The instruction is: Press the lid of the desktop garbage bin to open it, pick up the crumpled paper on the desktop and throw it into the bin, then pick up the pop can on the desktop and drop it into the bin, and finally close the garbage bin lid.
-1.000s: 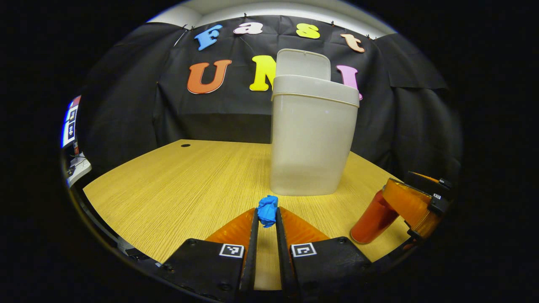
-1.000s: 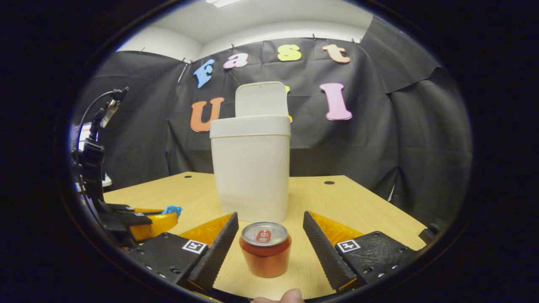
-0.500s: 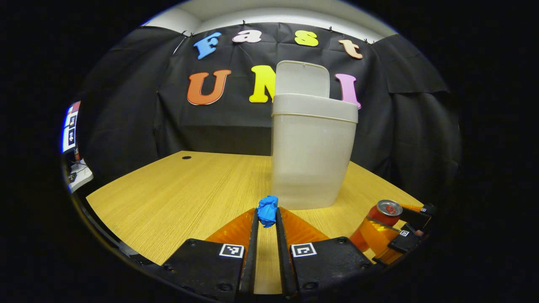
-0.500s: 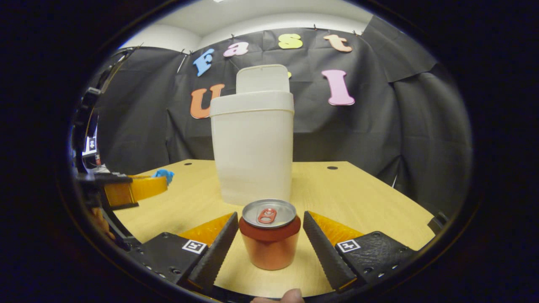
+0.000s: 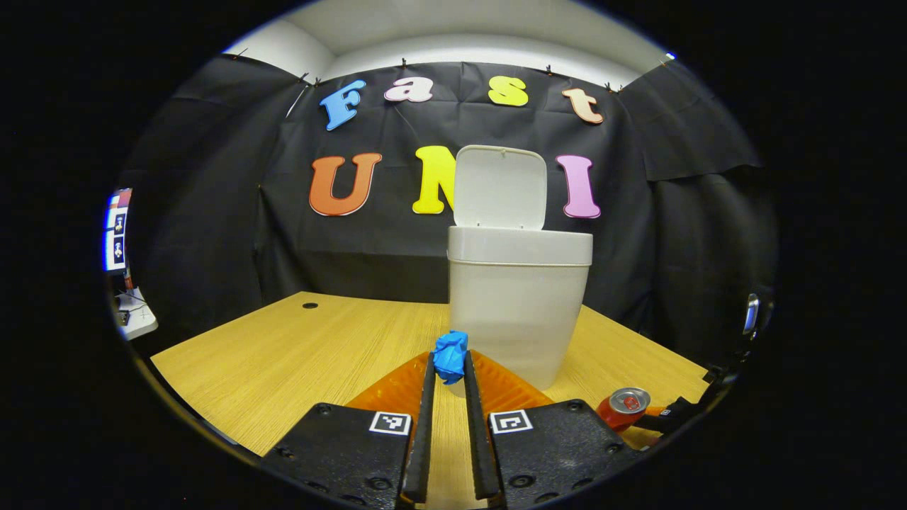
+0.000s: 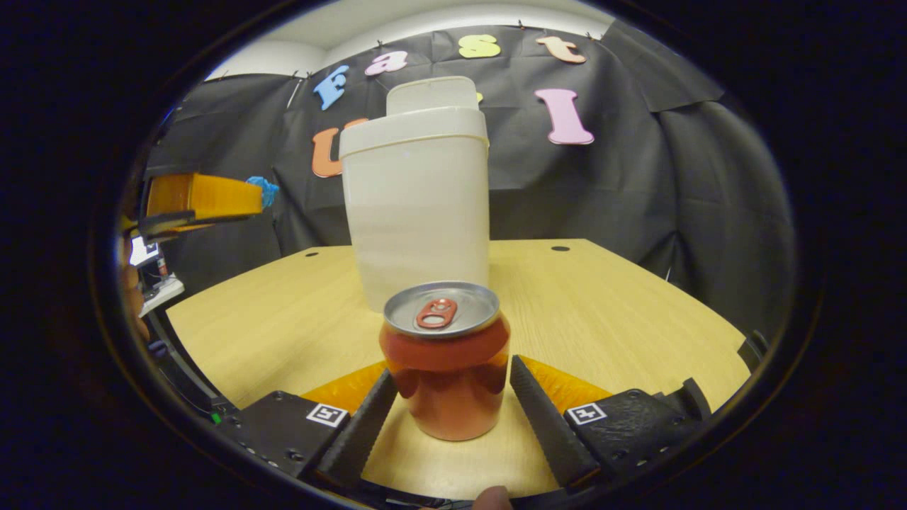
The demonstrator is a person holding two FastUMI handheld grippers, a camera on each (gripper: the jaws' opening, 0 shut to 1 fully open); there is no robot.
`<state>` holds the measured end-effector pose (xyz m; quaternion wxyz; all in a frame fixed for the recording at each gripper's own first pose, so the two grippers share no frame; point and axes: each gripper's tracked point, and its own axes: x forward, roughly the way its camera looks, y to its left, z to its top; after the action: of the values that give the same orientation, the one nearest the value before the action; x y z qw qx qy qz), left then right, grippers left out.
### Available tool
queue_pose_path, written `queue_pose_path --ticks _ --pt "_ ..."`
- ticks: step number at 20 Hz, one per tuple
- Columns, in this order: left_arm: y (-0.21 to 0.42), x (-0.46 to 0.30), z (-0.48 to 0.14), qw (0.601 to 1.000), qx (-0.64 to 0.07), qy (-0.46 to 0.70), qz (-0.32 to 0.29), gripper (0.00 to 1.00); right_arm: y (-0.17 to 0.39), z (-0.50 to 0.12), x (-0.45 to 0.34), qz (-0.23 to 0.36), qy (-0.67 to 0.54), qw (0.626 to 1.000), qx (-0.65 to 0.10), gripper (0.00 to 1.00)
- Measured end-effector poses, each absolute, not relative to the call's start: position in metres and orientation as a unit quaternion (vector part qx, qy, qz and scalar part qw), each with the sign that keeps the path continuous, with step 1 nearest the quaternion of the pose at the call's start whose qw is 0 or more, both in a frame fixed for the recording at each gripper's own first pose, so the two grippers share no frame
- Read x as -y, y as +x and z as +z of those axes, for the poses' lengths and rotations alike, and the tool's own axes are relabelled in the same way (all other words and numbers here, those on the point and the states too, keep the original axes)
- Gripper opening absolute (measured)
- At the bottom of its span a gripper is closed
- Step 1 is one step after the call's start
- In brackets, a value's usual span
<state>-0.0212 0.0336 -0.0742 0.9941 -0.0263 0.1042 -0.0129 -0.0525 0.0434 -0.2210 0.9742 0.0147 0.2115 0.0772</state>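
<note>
Black cloth walls off the booth behind a pale wooden desktop, on which the white garbage bin stands upright with its lid raised at the back. In the left gripper view, the left gripper has its fingers drawn narrow, pinching the blue crumpled paper between their tips in front of the bin's lower wall; the right gripper view shows that paper held well above the desk, left of the bin. The right gripper is spread wide around the pop can, which stands upright on the desk between its fingers and hides the bin's base; whether either finger touches the can cannot be made out. In the left gripper view the can sits low at the right edge, partly cut off. A small dark hole marks the desk's far left, and a lit screen shows at the left margin, too small to make out. A fingertip peeks in at the bottom of the right gripper view.
</note>
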Motion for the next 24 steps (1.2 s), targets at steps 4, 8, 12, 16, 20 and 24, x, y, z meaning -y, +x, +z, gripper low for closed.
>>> queue_pose_path --ticks 4,8,12,16,20,24 --pt "-0.01 -0.036 -0.047 0.997 -0.078 -0.02 -0.008 0.26 -0.053 -0.226 -0.042 0.08 0.016 0.972 -0.221 0.93" --pt "0.007 -0.034 -0.02 0.998 -0.056 -0.005 -0.008 0.27 -0.052 -0.225 -0.041 0.082 0.006 0.971 -0.226 0.84" --pt "0.025 -0.03 0.005 1.0 -0.03 -0.006 -0.006 0.26 -0.051 -0.212 -0.037 0.094 0.012 0.97 -0.222 0.81" --pt "0.048 -0.015 0.022 0.999 -0.027 0.002 -0.023 0.27 -0.042 -0.19 -0.025 0.094 0.021 0.974 -0.203 0.81" --pt "0.074 -0.006 0.048 0.999 -0.004 0.01 -0.033 0.27 -0.033 -0.179 -0.005 0.078 0.033 0.978 -0.192 0.82" --pt "0.104 0.013 0.055 0.998 -0.011 -0.014 -0.055 0.28 -0.025 -0.171 0.01 0.068 0.046 0.979 -0.186 0.81"
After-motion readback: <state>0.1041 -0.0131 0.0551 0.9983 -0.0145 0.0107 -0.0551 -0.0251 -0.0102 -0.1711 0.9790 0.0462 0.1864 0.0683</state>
